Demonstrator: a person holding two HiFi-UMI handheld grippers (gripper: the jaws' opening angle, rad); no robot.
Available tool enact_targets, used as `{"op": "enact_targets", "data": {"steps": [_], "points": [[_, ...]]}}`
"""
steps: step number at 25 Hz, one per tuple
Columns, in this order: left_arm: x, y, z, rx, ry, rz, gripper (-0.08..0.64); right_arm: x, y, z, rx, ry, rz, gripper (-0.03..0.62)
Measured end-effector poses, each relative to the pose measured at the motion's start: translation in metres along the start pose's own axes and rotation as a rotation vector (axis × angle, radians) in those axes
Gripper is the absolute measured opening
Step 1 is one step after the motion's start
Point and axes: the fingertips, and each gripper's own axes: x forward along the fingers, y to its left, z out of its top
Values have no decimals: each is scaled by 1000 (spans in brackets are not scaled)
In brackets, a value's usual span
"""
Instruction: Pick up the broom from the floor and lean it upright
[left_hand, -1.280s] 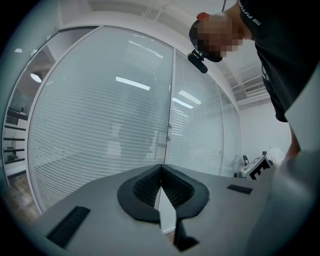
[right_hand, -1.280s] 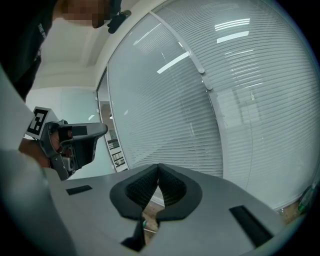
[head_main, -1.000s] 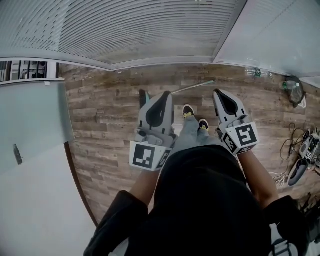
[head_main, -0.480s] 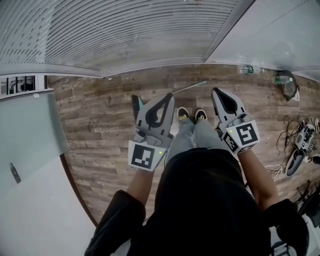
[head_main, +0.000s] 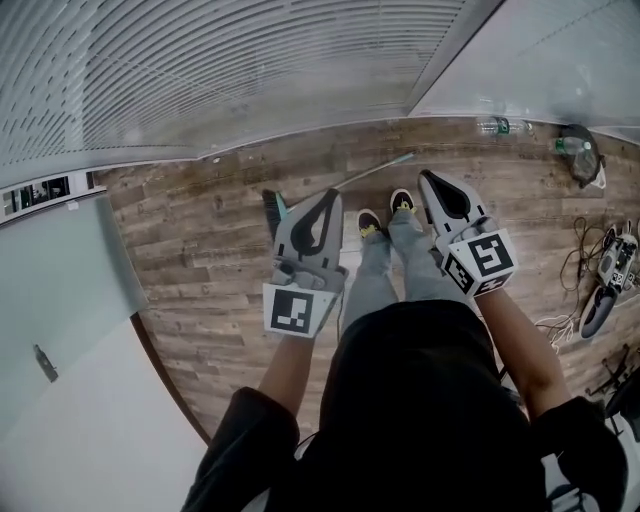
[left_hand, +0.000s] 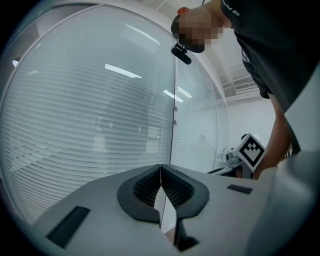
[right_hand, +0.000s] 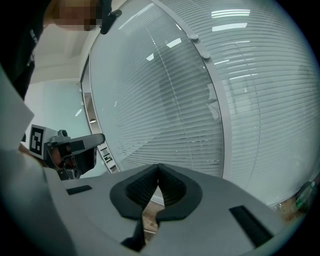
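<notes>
While the wooden floor (head_main: 200, 260) below the blind-covered glass wall (head_main: 200, 80) carries the broom (head_main: 368, 175) lying flat just ahead of my shoes (head_main: 385, 212), nothing is lifted: the approach step is in hand. My left gripper (head_main: 330, 198) and right gripper (head_main: 430, 180) hang above it, jaws pressed together, both empty. Next move, in my judgement: stoop, part the jaws, close on the handle (head_main: 395, 163).
</notes>
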Motion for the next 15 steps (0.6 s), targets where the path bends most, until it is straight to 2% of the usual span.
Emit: {"op": "enact_targets", "data": {"steps": [4, 9, 13, 15], "points": [[23, 18, -31, 5, 54, 13, 18, 33, -14, -23, 26, 33, 18, 15], [50, 31, -106, -32, 174, 5, 18, 75, -37, -73, 26, 98, 42, 15], [71, 39, -153, -49, 208, 8, 18, 107, -46, -103, 32, 135, 72, 15], [82, 41, -180, -29, 236, 2, 18, 118, -54, -124, 38, 159, 77, 15]]}}
